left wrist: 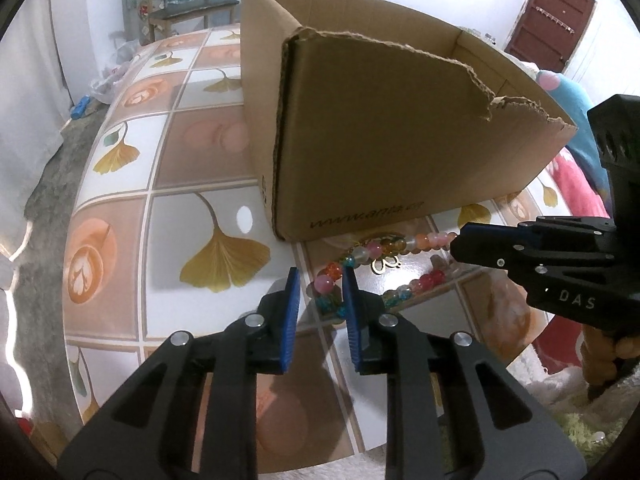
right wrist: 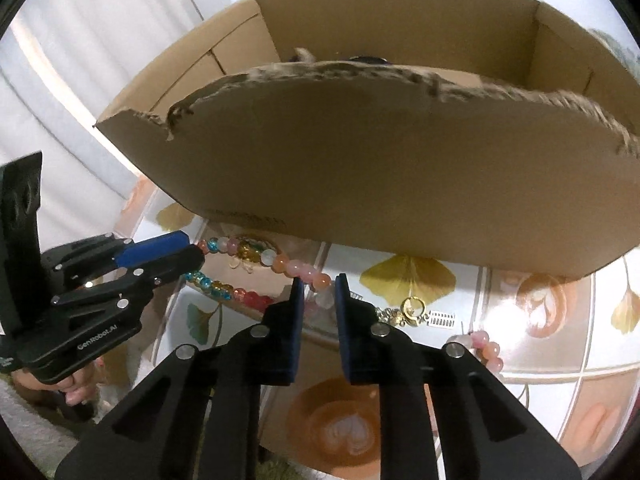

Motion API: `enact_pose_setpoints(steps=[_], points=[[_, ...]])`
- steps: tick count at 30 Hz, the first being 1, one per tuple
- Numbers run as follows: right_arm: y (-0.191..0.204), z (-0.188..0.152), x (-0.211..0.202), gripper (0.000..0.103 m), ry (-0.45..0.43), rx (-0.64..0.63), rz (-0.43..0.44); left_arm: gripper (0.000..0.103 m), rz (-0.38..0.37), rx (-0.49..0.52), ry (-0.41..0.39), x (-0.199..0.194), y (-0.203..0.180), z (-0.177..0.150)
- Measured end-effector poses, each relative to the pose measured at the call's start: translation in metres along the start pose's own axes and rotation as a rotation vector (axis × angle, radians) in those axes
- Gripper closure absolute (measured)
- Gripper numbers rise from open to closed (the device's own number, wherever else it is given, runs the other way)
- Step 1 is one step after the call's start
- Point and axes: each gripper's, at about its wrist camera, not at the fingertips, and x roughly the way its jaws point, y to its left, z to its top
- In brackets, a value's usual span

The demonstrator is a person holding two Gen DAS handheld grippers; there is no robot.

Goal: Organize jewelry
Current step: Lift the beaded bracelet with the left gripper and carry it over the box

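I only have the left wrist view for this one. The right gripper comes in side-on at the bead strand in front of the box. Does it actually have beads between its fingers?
Observer: Yes. The right wrist view shows the right gripper with pale pink beads of the bead strand pinched between its pads.
Operator: Is anything lying beyond it that I can't see?
Observer: A gold ring charm and a small comb-shaped tag lie just past the finger on the picture's right.
Operator: Any more beads over there?
Observer: A cluster of pink beads peeks out behind that same finger. I cannot tell whether it belongs to the same strand.
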Motion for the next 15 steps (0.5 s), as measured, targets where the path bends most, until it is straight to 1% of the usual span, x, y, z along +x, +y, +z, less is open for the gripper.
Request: enact_pose_setpoints(steps=[6, 7, 8, 9, 10, 11, 15], points=[[0.01, 0.0, 0.003, 0.088, -0.002, -0.053, -0.046, 0.085, 0.02, 0.024, 0.0, 0.001, -0.003, 0.0], [0.012, 0.0, 0.004, 0.09, -0.002, -0.063, -0.054, 0.085, 0.027, 0.032, 0.001, 0.001, -0.004, 0.0], [0.014, -0.001, 0.004, 0.094, -0.003, -0.075, -0.067, 0.085, 0.031, 0.038, 0.001, 0.001, -0.005, 0.0], [0.015, -0.001, 0.004, 0.094, -0.003, -0.078, -0.069, 0.086, 0.034, 0.043, 0.001, 0.001, -0.006, 0.0], [0.016, -0.001, 0.004, 0.094, -0.006, -0.084, -0.075, 0.087, 0.04, 0.05, -0.001, 0.001, -0.007, 0.0], [0.017, -0.001, 0.004, 0.094, -0.01, -0.089, -0.079, 0.092, 0.037, 0.054, -0.001, 0.001, -0.008, 0.0], [0.017, -0.001, 0.0, 0.094, -0.025, -0.088, -0.078, 0.094, 0.046, 0.07, -0.01, 0.001, -0.012, -0.002]])
